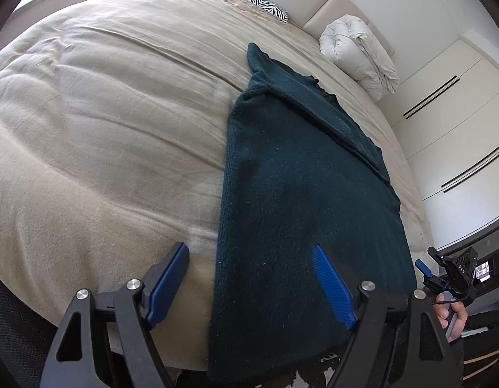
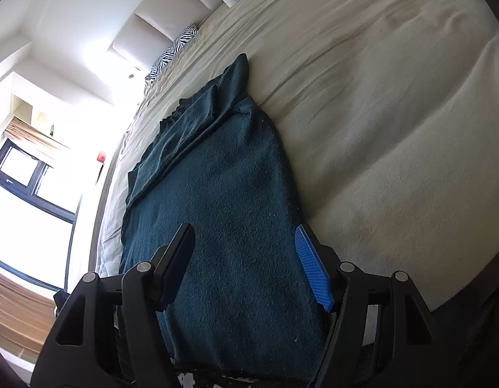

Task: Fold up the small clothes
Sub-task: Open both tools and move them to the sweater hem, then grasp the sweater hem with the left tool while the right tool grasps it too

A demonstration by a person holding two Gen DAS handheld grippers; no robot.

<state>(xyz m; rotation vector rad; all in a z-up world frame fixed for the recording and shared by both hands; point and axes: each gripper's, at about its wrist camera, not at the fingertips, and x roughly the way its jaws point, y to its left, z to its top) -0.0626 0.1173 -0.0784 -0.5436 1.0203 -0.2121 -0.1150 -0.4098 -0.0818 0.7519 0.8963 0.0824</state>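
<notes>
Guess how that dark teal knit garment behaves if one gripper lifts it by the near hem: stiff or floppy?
Probably floppy: the teal garment drapes over the bed edge and creases at its folded sleeve. Its thick fuzzy knit suggests some weight, so it would likely sag. The fuzzy texture should grip rather than slip on the left gripper pads.

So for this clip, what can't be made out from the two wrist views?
- Left wrist: near hem of the dark green garment is cut off by the bottom edge and the left gripper.
- Right wrist: hem is hidden under the right gripper.
- Both: garment type is unclear, folded layers hide it.
</notes>
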